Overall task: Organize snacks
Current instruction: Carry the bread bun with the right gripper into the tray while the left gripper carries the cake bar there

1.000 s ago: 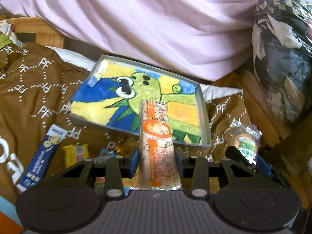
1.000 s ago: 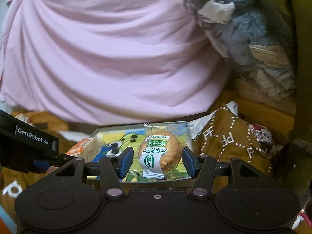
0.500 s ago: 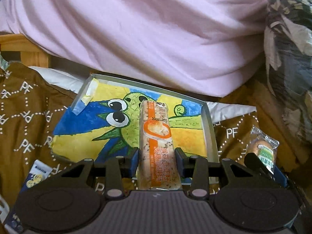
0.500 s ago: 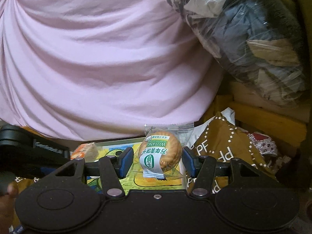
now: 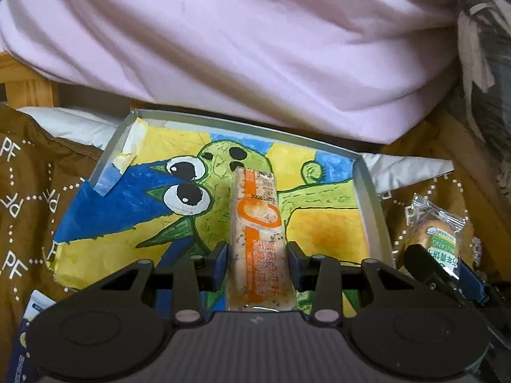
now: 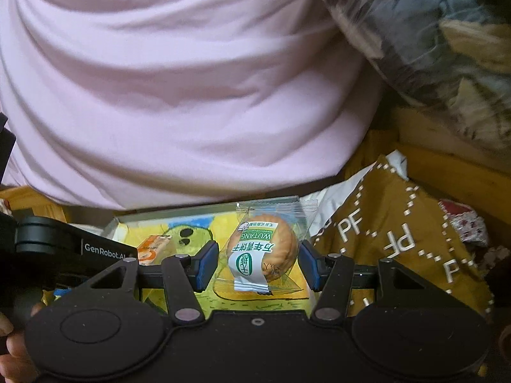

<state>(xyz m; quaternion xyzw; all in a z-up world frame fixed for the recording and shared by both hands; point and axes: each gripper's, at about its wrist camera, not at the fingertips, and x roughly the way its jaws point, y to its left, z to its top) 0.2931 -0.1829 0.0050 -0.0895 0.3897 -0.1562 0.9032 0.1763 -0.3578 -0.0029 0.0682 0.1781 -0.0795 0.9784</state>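
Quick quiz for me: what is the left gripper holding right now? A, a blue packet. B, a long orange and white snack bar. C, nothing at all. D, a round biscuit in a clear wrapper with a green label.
B: in the left wrist view the left gripper is shut on the long orange and white snack bar above the painted tray; the round biscuit is in the right gripper.

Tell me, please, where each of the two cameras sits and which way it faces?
Left wrist: on the left gripper, looking forward and down over the painted tray; it holds the long orange snack bar.
Right wrist: on the right gripper, facing the pink bedding; it holds the round biscuit packet; a hand shows at lower left.
Shared: tray, both snacks, and each other's gripper.
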